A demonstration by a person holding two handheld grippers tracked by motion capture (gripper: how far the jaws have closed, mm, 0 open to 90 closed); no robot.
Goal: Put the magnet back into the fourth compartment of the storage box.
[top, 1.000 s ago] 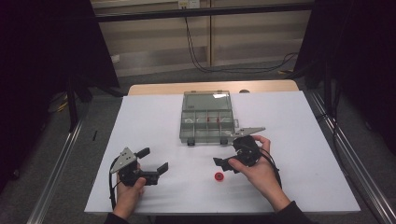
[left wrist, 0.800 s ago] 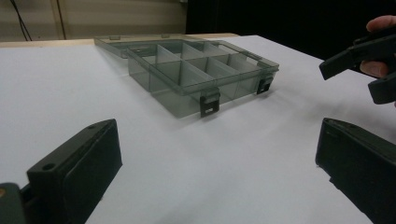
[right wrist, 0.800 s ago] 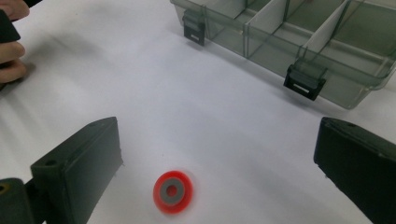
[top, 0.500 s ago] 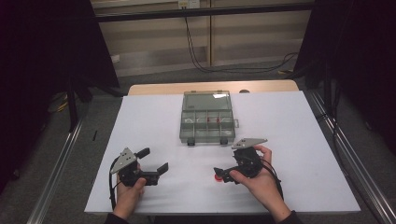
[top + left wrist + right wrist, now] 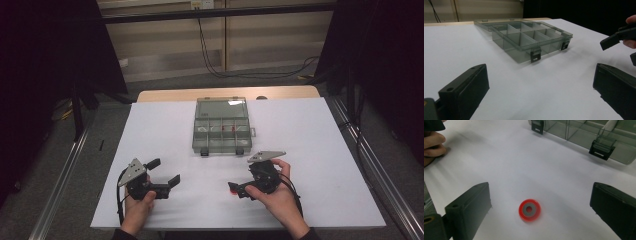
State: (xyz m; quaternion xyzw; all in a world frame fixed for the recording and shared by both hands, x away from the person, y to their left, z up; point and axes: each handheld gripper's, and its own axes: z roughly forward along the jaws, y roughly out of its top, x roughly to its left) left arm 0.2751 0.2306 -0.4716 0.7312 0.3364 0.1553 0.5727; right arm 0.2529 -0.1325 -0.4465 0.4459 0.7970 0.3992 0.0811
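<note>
Where the high view looks down on the worktop (image 5: 165,125), the right gripper (image 5: 239,190) hangs over a red ring (image 5: 231,189), near the compartment box (image 5: 220,125). Along the left gripper (image 5: 541,95) view, its fingers (image 5: 466,92) gape empty, likely waiting. Between the right fingers (image 5: 469,207), spread wide, the ring lies flat, seemingly framed for pickup.

Right gripper (image 5: 239,190) hovers over the red ring (image 5: 232,188); left gripper (image 5: 167,175) rests open-jawed near the compartment box (image 5: 221,131).

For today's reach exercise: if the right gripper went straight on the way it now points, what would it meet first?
Most likely the red ring lying flat on the white table, centred between the open jaws of the right gripper; depth is uncertain.
</note>
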